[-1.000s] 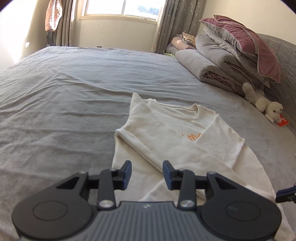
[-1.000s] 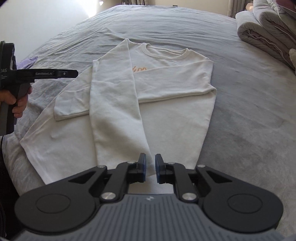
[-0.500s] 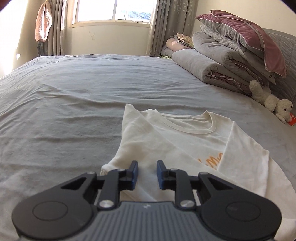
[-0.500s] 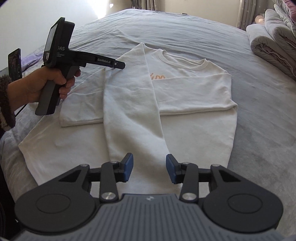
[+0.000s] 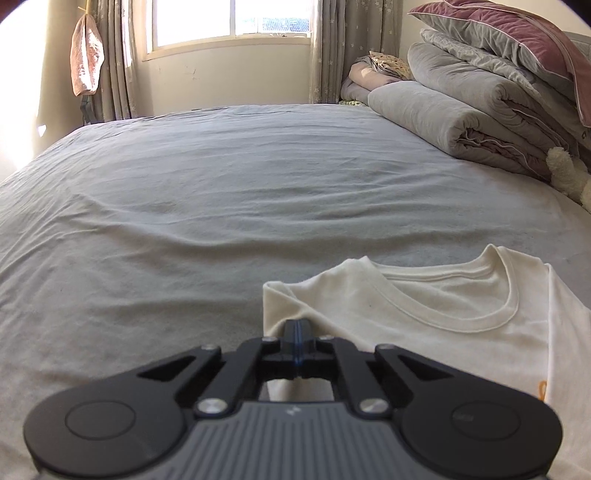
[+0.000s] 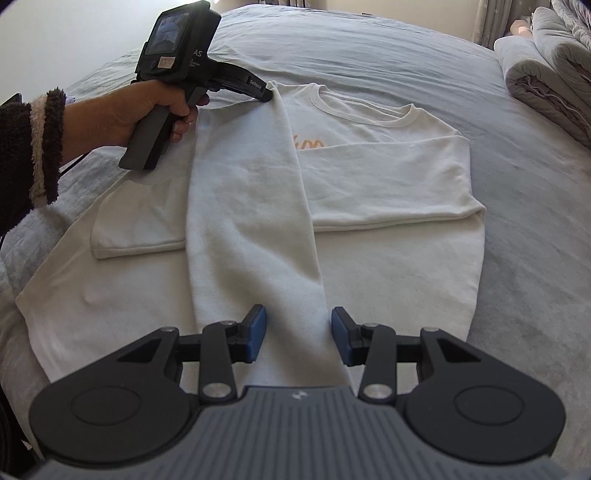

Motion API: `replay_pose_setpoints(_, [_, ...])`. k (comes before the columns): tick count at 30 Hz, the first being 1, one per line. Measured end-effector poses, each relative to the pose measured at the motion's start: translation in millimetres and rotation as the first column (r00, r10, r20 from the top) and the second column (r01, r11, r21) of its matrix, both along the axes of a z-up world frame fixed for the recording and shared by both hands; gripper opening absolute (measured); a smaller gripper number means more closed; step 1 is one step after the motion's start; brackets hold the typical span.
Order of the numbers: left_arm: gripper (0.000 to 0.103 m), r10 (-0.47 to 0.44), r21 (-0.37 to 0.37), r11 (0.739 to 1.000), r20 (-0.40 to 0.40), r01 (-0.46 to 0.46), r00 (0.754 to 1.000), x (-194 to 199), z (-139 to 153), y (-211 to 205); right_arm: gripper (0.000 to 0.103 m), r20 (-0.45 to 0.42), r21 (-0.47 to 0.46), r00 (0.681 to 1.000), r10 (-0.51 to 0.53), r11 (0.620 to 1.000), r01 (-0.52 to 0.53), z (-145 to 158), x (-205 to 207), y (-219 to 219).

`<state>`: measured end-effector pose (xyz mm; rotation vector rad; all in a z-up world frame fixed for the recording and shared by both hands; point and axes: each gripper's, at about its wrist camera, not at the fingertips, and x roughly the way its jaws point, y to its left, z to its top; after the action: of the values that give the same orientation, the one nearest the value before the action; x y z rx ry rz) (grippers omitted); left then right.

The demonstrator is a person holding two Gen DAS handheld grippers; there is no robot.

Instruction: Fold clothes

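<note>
A cream long-sleeved sweatshirt (image 6: 369, 236) with orange lettering lies flat on the grey bed, both sleeves folded over its front. In the left wrist view my left gripper (image 5: 297, 326) is shut on the sweatshirt (image 5: 424, 314) at its left shoulder corner. The right wrist view shows that same left gripper (image 6: 266, 96), held by a hand (image 6: 147, 110), pinching the shoulder. My right gripper (image 6: 298, 334) stands open just above the lower end of the folded left sleeve (image 6: 255, 229), with one blue pad on each side of it.
The grey bedsheet (image 5: 221, 206) spreads wide to the left and far side. Rolled grey quilts (image 5: 461, 122) and a maroon pillow (image 5: 517, 29) are stacked at the right, with a plush toy (image 5: 569, 173) beside them. A window with curtains (image 5: 236, 26) lies beyond.
My left gripper moved forward to the shoulder corner and shut on it. My right gripper, shut a second ago, opened over the sleeve end and has stayed open.
</note>
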<state>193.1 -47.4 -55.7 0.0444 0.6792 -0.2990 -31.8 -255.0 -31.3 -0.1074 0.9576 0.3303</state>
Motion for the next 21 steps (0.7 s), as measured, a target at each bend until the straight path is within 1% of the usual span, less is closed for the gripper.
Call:
replay_pose_setpoints(6, [0.003,0.034,-0.012,0.999,-0.002,-0.034,0.999,11.3,6.6,0.0,0.043,0.001,0.010,1.000,-0.018,1.000,0.018,2.7,2.4,-1.5])
replay_pose_setpoints(8, [0.006,0.033,-0.017,0.999,0.004,-0.033,0.999,7.9,11.3,1.4,0.043,0.011,0.024,0.999,-0.031,0.999,0.031,6.3,1.2,-6.8])
replay_pose_setpoints(10, [0.007,0.009,-0.025,1.000,0.022,-0.008,1.000,-9.2,20.2,5.8,0.043,0.013,0.045,0.999,-0.036,0.998,0.035,9.1,-0.2,-12.5])
replay_pose_setpoints(11, [0.010,-0.005,-0.034,0.999,0.023,0.005,1.000,-18.2,24.2,8.3,0.043,0.010,0.050,0.999,-0.034,0.998,0.033,9.4,0.6,-14.4])
replay_pose_setpoints(13, [0.015,-0.027,-0.051,0.998,0.025,0.029,0.999,-40.9,31.5,13.6,0.043,-0.002,0.052,1.000,-0.024,0.998,0.024,9.7,-1.4,-17.3])
replay_pose_setpoints(15, [0.026,-0.050,-0.066,0.996,0.025,0.052,0.998,-64.5,36.0,18.5,0.043,-0.020,0.042,1.000,-0.003,0.999,0.004,8.2,-4.5,-17.2])
replay_pose_setpoints(16, [0.028,-0.062,-0.077,0.995,0.024,0.063,0.998,-77.8,37.1,20.0,0.043,-0.025,0.030,1.000,0.006,1.000,-0.005,7.0,-6.9,-16.3])
replay_pose_setpoints(17, [0.029,-0.073,-0.087,0.993,0.023,0.074,0.997,-89.5,37.3,21.3,0.043,-0.020,0.021,1.000,0.005,1.000,-0.005,7.2,-9.3,-15.8])
replay_pose_setpoints(19, [0.030,-0.100,-0.106,0.989,0.021,0.102,0.995,-115.8,35.3,23.4,0.043,-0.008,0.004,1.000,0.003,1.000,-0.003,7.8,-14.1,-14.9])
replay_pose_setpoints(21, [0.030,-0.127,-0.122,0.984,0.019,0.129,0.992,-143.1,31.4,26.0,0.043,0.017,0.019,1.000,0.008,1.000,-0.009,11.2,-20.4,-16.0])
